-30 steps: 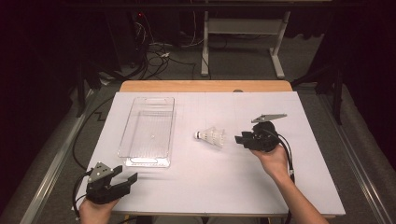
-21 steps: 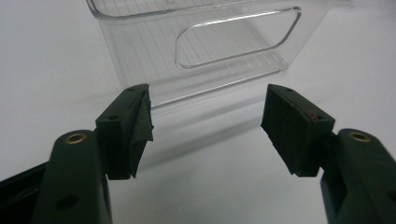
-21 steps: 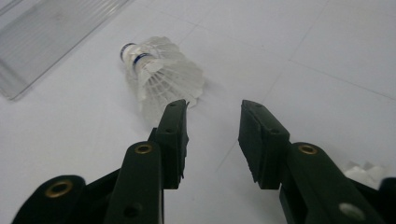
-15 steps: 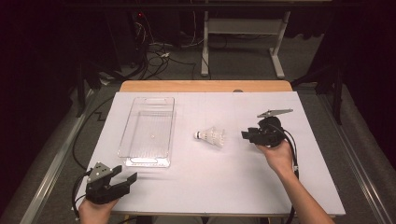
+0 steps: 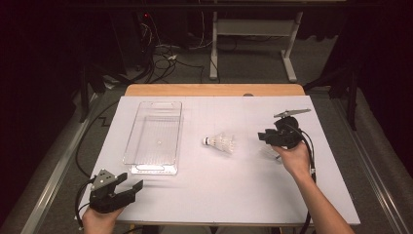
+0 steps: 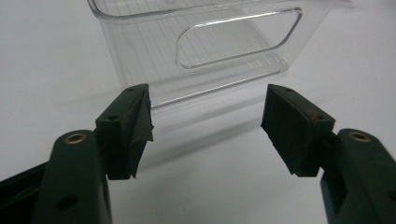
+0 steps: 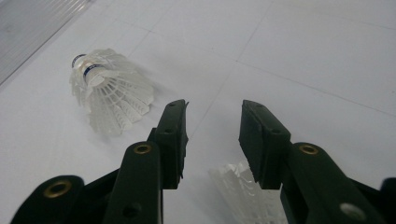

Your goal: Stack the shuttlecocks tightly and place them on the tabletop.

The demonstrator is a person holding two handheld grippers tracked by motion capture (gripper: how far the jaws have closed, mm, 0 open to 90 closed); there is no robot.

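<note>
1. Clear bin sits right ahead of the left tool, looks empty apart from a tiny speck.
2. Nothing between the right tool and the shuttlecock.
3. Shuttlecock's white, lying sideways on the worktop, just off the right tool's left jaw.
4. Both tools spread, pinching nothing.

Bare table between tongs, shuttlecock mid-table, clear bin left
</note>
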